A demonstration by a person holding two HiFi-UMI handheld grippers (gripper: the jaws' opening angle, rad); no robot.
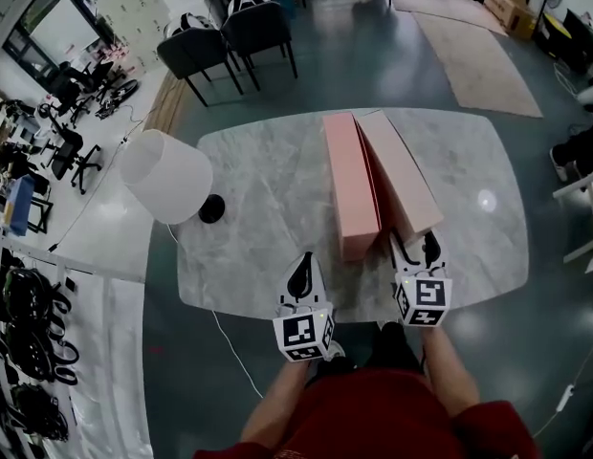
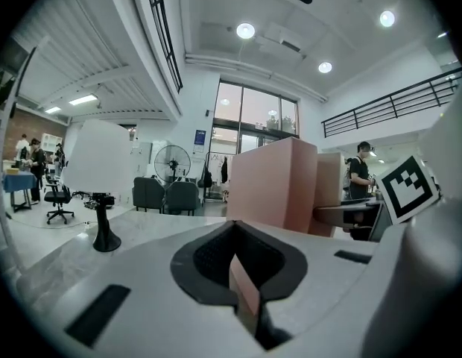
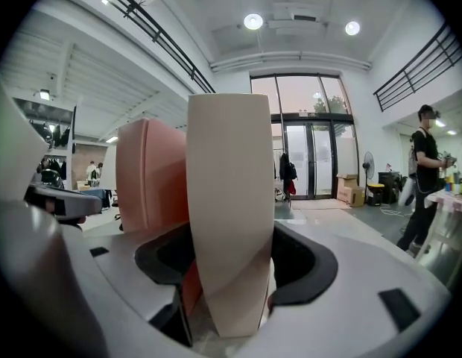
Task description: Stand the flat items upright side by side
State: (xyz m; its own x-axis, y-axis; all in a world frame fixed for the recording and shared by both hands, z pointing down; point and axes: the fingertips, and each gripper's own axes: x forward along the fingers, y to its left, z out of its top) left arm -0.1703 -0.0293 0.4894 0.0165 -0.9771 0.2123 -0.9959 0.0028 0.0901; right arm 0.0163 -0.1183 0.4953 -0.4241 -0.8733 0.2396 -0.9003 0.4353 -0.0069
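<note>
Two flat pink boxes stand on edge side by side on the marble table [image 1: 249,208], meeting at the far end and spreading slightly toward me. The left box [image 1: 349,185] [image 2: 272,185] is salmon; the right box [image 1: 404,172] [image 3: 229,200] is paler. My right gripper [image 1: 417,247] [image 3: 231,282] straddles the near end of the right box, its jaws on either side with a gap showing on the left, so it is open. My left gripper [image 1: 299,275] [image 2: 242,278] hovers left of the boxes near the table's front edge, jaws shut, touching neither box.
A lamp with a white shade [image 1: 165,175] and black base [image 1: 211,208] stands on the table's left end, its cable hanging off the front. Dark chairs [image 1: 230,32] sit beyond the far edge. A person [image 3: 428,177] stands off to the right.
</note>
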